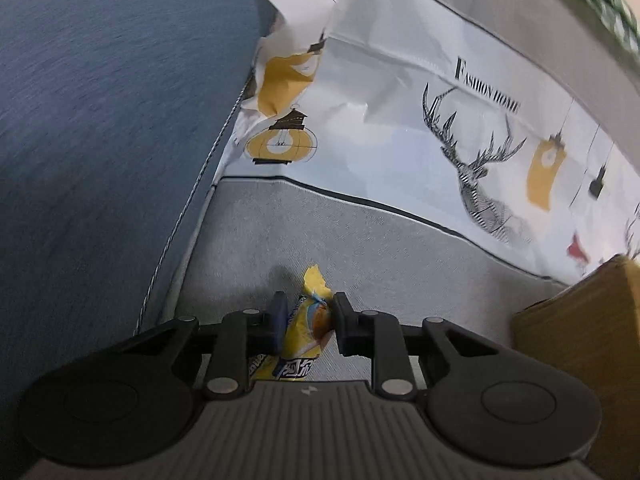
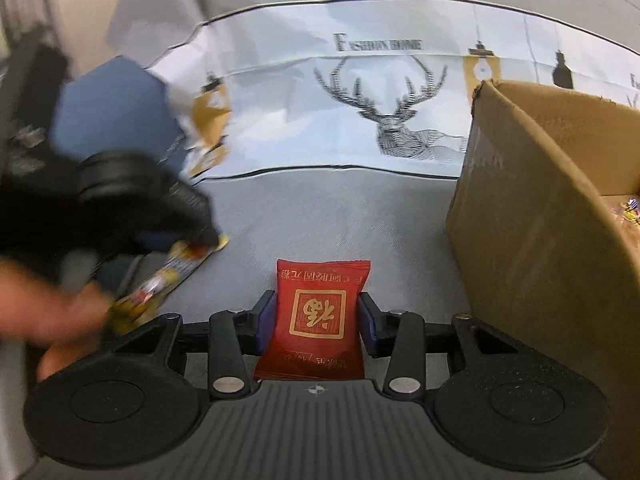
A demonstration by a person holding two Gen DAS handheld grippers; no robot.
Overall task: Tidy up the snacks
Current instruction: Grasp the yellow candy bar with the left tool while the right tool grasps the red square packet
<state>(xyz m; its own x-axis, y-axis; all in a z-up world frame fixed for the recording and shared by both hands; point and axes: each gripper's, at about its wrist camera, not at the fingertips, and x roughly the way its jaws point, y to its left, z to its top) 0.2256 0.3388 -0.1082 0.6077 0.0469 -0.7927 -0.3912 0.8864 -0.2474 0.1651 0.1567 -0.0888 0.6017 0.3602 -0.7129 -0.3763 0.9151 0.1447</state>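
— Looking at the left gripper (image 1: 307,322) first: it points forward and down over the grey desk (image 1: 360,248), and its two fingers are pinched in on a yellow snack packet (image 1: 304,332), which stands crumpled between the pads with its torn-looking top edge sticking up past them.

— Any writing on that one?

— Blue characters near its lower end, but I can't read them. From the right wrist view the same gripper (image 2: 200,240) shows only as a dark blur at the left, with the person's hand (image 2: 60,312) behind it and the packet (image 2: 168,280) hanging off it.

— And the right one?

— The right gripper (image 2: 318,320) is level and low over the desk (image 2: 340,208), fingers closed against both sides of a red snack packet (image 2: 318,316). That packet lies flat, pointing away, with a gold-framed square holding one large gold character and a line of gold characters across the far end, all upside down from here.

— What's around them?

— A cardboard box (image 2: 540,240) stands just to the right, open at the top, with wrappers showing inside at the edge. Behind, a white cloth (image 2: 360,120) printed with a stag's head, yellow lanterns and the words "FASHION HOME". A blue cushion (image 1: 100,120) fills the left.
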